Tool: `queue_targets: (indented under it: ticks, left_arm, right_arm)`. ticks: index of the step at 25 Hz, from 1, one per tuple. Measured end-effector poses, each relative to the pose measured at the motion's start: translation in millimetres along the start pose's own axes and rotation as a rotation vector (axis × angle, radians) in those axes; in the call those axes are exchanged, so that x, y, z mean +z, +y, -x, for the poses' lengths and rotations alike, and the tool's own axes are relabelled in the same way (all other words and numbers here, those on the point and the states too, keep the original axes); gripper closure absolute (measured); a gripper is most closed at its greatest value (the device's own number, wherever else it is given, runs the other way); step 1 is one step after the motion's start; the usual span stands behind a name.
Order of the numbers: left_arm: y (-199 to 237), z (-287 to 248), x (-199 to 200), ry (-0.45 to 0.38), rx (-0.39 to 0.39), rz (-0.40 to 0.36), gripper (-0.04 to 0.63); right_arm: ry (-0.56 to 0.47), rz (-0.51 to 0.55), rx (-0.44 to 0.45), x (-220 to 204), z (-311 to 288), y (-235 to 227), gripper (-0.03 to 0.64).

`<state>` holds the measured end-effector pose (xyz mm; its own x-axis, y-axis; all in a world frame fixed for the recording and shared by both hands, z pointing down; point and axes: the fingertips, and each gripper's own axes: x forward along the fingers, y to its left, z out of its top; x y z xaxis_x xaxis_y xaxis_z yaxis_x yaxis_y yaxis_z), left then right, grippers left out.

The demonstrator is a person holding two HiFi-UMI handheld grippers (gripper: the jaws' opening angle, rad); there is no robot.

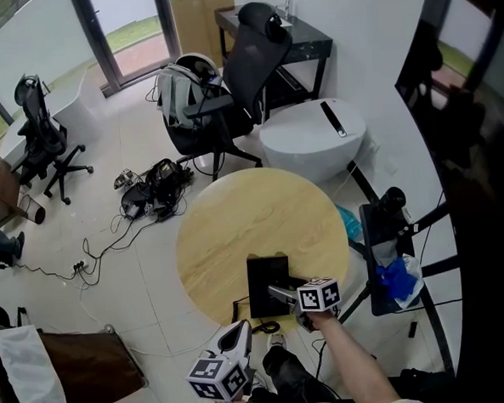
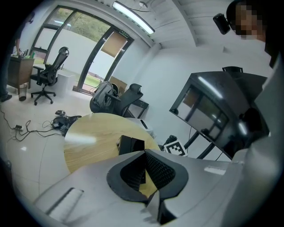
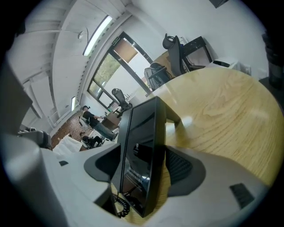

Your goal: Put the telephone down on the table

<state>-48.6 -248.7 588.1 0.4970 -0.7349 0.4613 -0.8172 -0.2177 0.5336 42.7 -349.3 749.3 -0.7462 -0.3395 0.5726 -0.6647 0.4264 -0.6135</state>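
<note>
The black telephone [image 1: 268, 285] lies on the round wooden table [image 1: 253, 213] close to its near edge. My right gripper [image 1: 281, 293] reaches onto it from the near side. In the right gripper view the telephone [image 3: 143, 150] stands between the wide-open jaws, and a gap shows beside the right pad [image 3: 179, 165]. A coiled cord [image 3: 121, 205] hangs at its near end. My left gripper [image 1: 240, 332] hovers off the table's near edge with its fingers together and nothing held. Past the left gripper's [image 2: 144, 153] tips, the telephone [image 2: 131, 144] rests on the table [image 2: 88, 139].
A black office chair [image 1: 236, 78] and a white round stool [image 1: 312, 137] stand beyond the table. Cables and gear [image 1: 153, 190] lie on the floor to the left. A black stand with a blue cloth [image 1: 394, 269] is close on the right. A dark monitor [image 2: 213, 115] stands nearby.
</note>
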Motion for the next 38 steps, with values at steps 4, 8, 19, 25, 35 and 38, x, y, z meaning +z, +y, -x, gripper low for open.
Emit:
queue_targets:
  ticks: [4, 8, 19, 25, 35, 38]
  left_arm:
    - [5.8, 6.0, 1.0, -0.003, 0.009, -0.013, 0.607]
    - [10.2, 15.5, 0.7, -0.01, 0.018, -0.021, 0.607]
    - [3.0, 48.2, -7.8, -0.045, -0.003, -0.095, 0.609]
    - [-15.8, 82.1, -16.8, -0.072, -0.046, -0.13, 0.607]
    - [-50.1, 141.1, -27.5, -0.124, -0.09, -0.155, 0.607]
    - [-64.4, 156.0, -27.2, -0.146, -0.091, -0.189, 0.609]
  right_arm:
    - [-0.062, -0.015, 0.018, 11.6, 20.6, 10.1, 0.278]
    - [-0.149, -0.01, 0.011, 23.4, 52.8, 21.2, 0.281]
    - [-0.356, 0.112, -0.091, 12.6, 141.2, 84.1, 0.595]
    - [-0.412, 0.181, -0.15, -16.9, 185.9, 136.7, 0.617]
    - [-0.445, 0.212, -0.231, -64.9, 247.0, 200.5, 0.607]
    - [-0.439, 0.231, -0.23, -75.0, 257.5, 218.4, 0.607]
